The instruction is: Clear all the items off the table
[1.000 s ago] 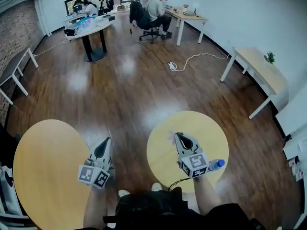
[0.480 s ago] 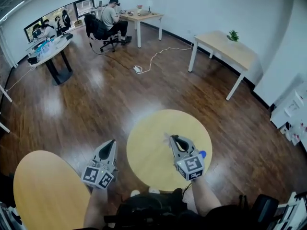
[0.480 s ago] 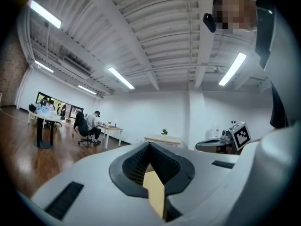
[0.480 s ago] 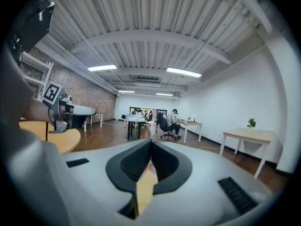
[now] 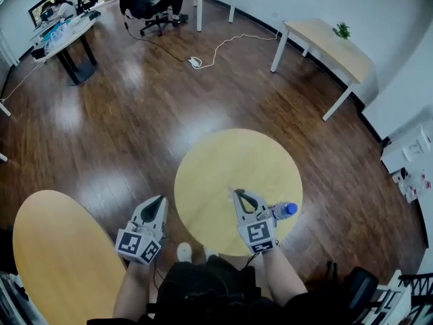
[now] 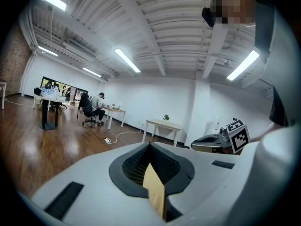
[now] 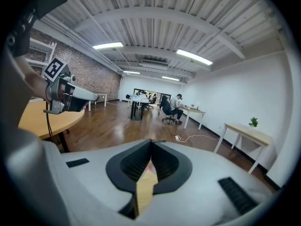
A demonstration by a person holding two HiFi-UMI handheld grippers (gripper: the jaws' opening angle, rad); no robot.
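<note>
Head view: the bottle (image 5: 283, 210) lies at the table's (image 5: 223, 158) right edge, blue cap outward, its long axis crosswise to the right hand-held gripper (image 5: 236, 193); that one hangs over the table's near part, just left of the bottle, and is far nearer than the left hand-held gripper (image 5: 160, 200), which is off the table's left edge above the floor; against the earlier frame, the bottle now shows beside the right one's body rather than by its marker cube, and the left one has left the second table (image 5: 61, 249).
Left gripper view: jaws pressed together, nothing between them.
Right gripper view: jaws pressed together; a pale pinkish sliver at their tip, too small to name; bottle out of sight.
</note>
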